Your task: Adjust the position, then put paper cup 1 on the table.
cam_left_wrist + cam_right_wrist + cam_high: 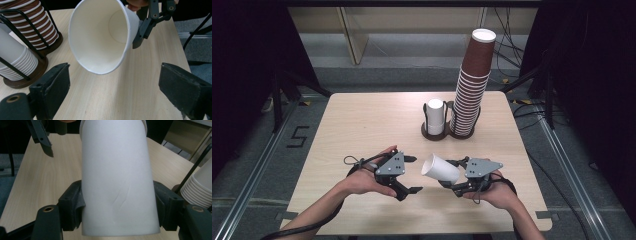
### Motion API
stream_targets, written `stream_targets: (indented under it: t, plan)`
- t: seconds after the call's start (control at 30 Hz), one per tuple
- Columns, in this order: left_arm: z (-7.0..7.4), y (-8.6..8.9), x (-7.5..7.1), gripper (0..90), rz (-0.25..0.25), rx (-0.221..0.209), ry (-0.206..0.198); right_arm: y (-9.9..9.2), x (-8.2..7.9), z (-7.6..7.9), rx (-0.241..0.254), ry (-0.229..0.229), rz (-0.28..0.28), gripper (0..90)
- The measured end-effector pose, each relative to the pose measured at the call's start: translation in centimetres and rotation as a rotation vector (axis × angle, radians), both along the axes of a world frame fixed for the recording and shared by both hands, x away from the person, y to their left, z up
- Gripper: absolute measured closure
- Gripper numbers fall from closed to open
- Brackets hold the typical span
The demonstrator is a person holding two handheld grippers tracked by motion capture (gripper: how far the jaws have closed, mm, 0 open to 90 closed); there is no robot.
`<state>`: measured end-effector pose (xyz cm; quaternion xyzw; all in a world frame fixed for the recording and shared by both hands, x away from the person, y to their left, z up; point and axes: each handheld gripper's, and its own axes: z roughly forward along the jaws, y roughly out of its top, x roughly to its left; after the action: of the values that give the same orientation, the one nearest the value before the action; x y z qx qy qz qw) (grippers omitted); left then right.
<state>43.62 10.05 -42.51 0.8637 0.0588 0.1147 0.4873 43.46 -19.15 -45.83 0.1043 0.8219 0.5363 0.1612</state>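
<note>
Right gripper (pixel 453 176) has its jaws pinching the white paper cup (pixel 440 168) near its base, held above the counter (pixel 362 125). The cup's long axis runs level, mouth aimed at the left gripper (pixel 409 174), whose jaws stand spread, empty, just short of the rim. One loose cup, two racked stacks: white (pixel 435 116), brown (pixel 472 85).

Matt white paper cup (pixel 102 37), lightly creased; pale smooth wood-grain table (pixel 362 125); matt black jaws
</note>
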Motion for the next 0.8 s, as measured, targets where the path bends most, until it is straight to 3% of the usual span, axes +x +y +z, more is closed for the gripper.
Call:
stream_targets:
  t: [0.1, 0.23, 0.4, 0.47, 0.5, 0.53, 0.8]
  plan:
    - [-0.1, 0.1, 0.1, 9.9, 0.002, -0.006, 0.016, -0.4, -0.1, -0.5, 0.03, 0.027, 0.001, 34.0]
    - [-0.1, 0.1, 0.4, 9.6, 0.011, -0.036, 0.049, -0.5, -0.1, -0.8, 0.076, 0.01, -0.008, 34.0]
    - [0.3, 0.2, 0.7, 6.6, 0.008, -0.074, 0.101, -0.5, -0.4, -1.0, 0.089, 0.022, -0.009, 33.9]
    - [0.4, 0.1, 0.8, 3.3, 0.007, -0.076, 0.108, -0.6, -0.4, -0.9, 0.085, 0.0, -0.004, 33.9]
    - [0.7, 0.0, 1.0, 3.1, -0.001, -0.074, 0.068, -0.6, -0.5, -0.9, 0.079, 0.012, 0.002, 33.9]
    - [0.8, 0.0, 0.9, 2.9, 0.002, -0.067, 0.068, -0.5, -0.5, -0.9, 0.084, 0.002, -0.002, 33.9]
    - [1.2, 0.0, 0.9, 0.7, -0.008, -0.098, 0.126, 0.2, -0.8, -0.5, 0.087, -0.009, 0.027, 33.9]
